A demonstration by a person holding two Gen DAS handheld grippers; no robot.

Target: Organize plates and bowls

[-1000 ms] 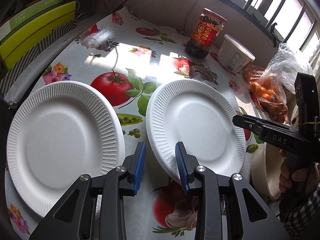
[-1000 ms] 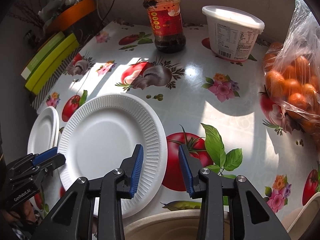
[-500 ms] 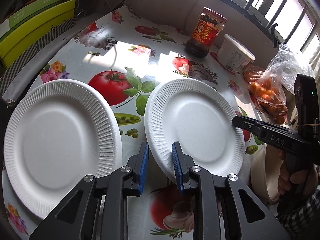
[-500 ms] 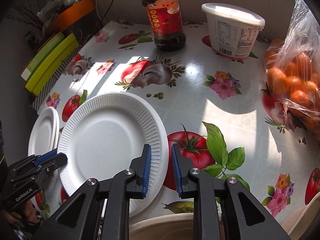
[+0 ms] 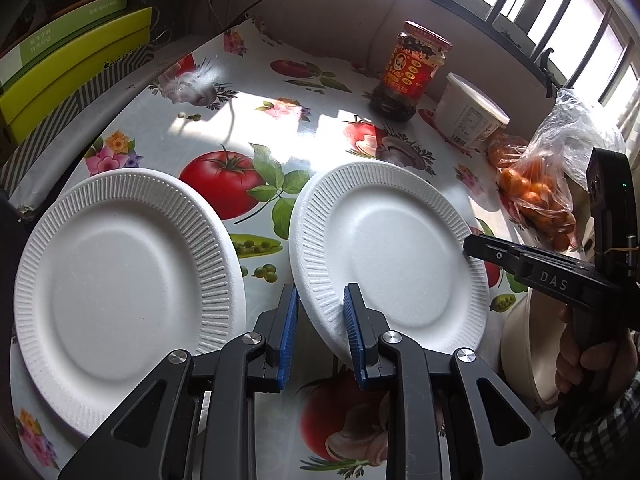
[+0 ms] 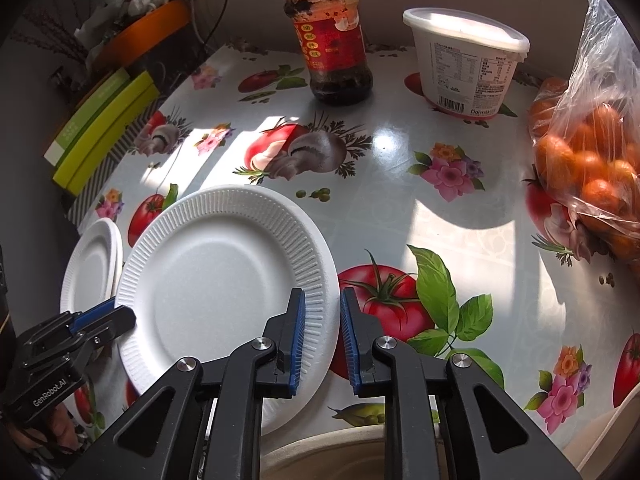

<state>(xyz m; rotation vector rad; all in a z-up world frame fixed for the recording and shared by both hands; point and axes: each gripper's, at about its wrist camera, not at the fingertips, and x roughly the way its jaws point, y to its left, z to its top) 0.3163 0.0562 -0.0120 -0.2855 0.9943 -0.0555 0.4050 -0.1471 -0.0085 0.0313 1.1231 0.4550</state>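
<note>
Floral tablecloth (image 5: 280, 92) bears white ribbed plate (image 5: 384, 248).

Two white ribbed foam plates: the left plate (image 5: 120, 280) lies flat, the right plate (image 5: 392, 256) is tilted, near a beige bowl (image 5: 524, 356).

wrist views, close, angled down, shared plate (image 5: 384, 248)

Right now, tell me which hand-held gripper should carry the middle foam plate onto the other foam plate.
Left. The left hand-held gripper and right hand-held gripper each pinch the middle foam plate, but the left holds the rim nearest the other foam plate.
</note>
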